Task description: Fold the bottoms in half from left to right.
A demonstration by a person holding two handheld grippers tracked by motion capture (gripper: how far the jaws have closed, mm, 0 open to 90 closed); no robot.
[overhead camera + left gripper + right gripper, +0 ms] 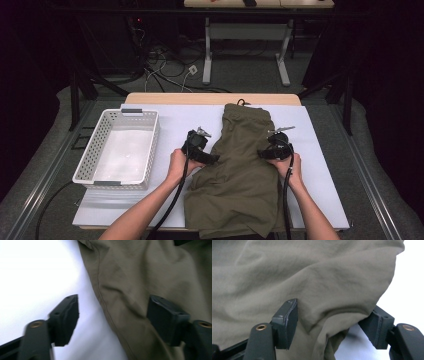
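Note:
An olive green garment lies lengthwise on the white table cover, its waistband at the far end. My left gripper is at the garment's left edge, and my right gripper is at its right edge. In the left gripper view the left gripper is open, with the garment's seamed edge running between the jaws. In the right gripper view the right gripper is open too, its jaws straddling a raised fold of the cloth.
A white perforated basket, with nothing in it, stands on the left of the table. Behind the table, cables lie on the floor, and a second table's white legs stand there. Metal rails run along both sides.

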